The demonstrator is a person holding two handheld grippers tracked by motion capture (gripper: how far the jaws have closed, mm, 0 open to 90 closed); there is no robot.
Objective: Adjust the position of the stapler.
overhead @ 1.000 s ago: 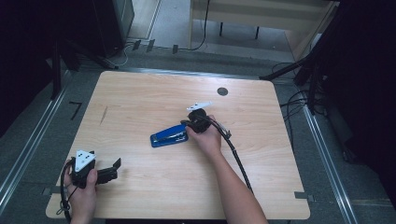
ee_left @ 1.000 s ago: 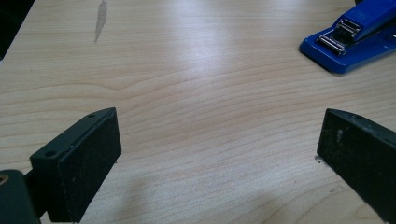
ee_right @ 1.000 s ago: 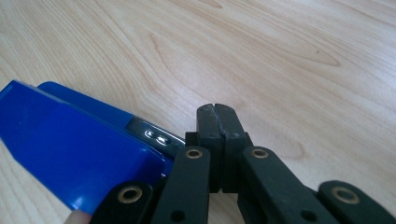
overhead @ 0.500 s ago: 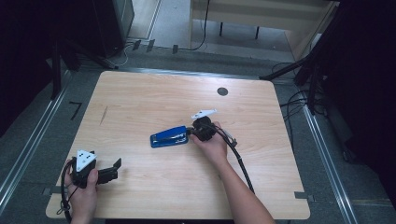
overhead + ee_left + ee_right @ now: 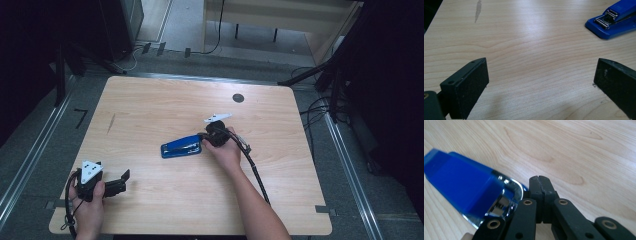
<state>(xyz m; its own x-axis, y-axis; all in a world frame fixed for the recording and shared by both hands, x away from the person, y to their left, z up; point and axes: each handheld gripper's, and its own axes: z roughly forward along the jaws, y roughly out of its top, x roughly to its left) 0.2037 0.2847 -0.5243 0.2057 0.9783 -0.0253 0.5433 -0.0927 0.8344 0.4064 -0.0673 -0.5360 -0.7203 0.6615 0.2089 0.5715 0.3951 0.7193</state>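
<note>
The blue metal-and-plastic stapler (image 5: 181,146) lies flat near the centre of the high view, on the light wooden table (image 5: 150,105), long axis running roughly left to right. In the left gripper view it occupies the upper right corner (image 5: 612,20), chrome mouth open toward the camera.

Risks, as judged from this position:
- The right gripper (image 5: 204,137) stands at the stapler's right end with its jaws pressed fully together, nothing between them. A closed tip can only push. A push off the long axis would likely spin the stapler rather than slide it straight.
- The chrome end (image 5: 506,202) is smooth and rounded. The tip could slip off it and strike the table.
- Downward pressure on the hinged blue top could fire a staple or tip the body.
- The black cable (image 5: 255,170) trailing from the right gripper crosses the table toward the lower edge of the frame and could drag on a fast move.

Finger state:
- Right gripper (image 5: 540,182): pads meet along a closed seam, just beside the chrome end. Whether they touch it cannot be told.
- Left gripper (image 5: 120,181): lower left of the high view, well apart from the stapler. Its black pads (image 5: 466,87) stand spread wide over bare wood, holding nothing.
</note>
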